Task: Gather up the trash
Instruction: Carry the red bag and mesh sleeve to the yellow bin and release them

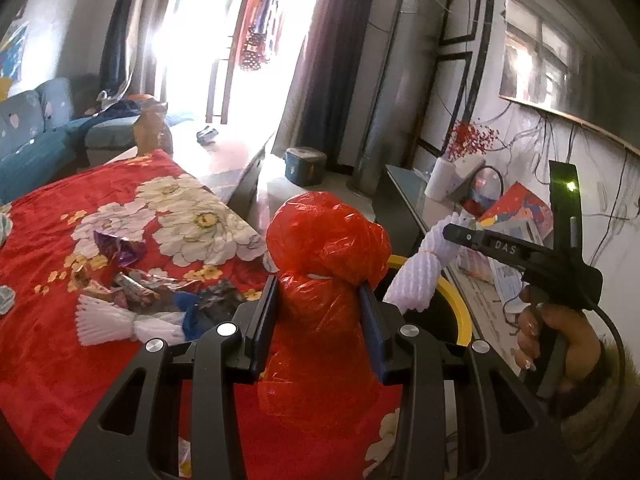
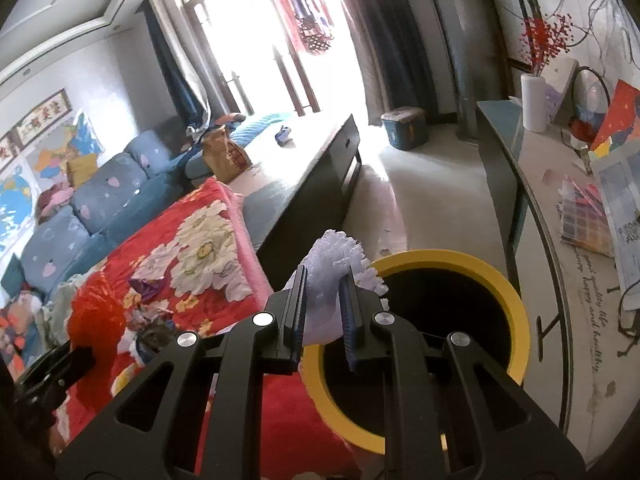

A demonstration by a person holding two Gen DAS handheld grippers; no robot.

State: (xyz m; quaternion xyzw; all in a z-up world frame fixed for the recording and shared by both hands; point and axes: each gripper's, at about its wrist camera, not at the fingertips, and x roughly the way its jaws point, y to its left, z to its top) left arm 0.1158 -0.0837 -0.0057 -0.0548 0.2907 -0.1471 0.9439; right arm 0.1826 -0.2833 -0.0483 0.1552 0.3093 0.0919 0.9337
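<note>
Red crinkly plastic, a knotted red bag, pinched at the neck by the left gripper, jaws partway in and pressing on both sides. Hanging over the red floral blanket right at the table edge, just short of the yellow-rimmed bin. White foam fruit net clamped in the right gripper, jaws nearly together, net sticking out past the tips and sitting right above the bin's near rim, black opening just beyond.

Stuff that could go sideways from here, pure guesswork:

- Letting the foam net go now probably clips the rim. Way too light and springy, could bounce back onto the blanket or down to the floor instead of dropping in.
- Both grippers heading for the same bin mouth, so decent chance of bumping into each other, or the red bag swinging into the net.
- Red bag held only by the neck. Slippery plastic, could slide out before reaching the opening, landing between table and bin.
- Bulgy bag top catching the rim and nudging the bin, maybe tipping it.

Still plenty left on the blanket: another white foam net, purple foil wrapper, a pile of crumpled wrappers beside it. So early-to-middle of the job, by the looks.
</note>
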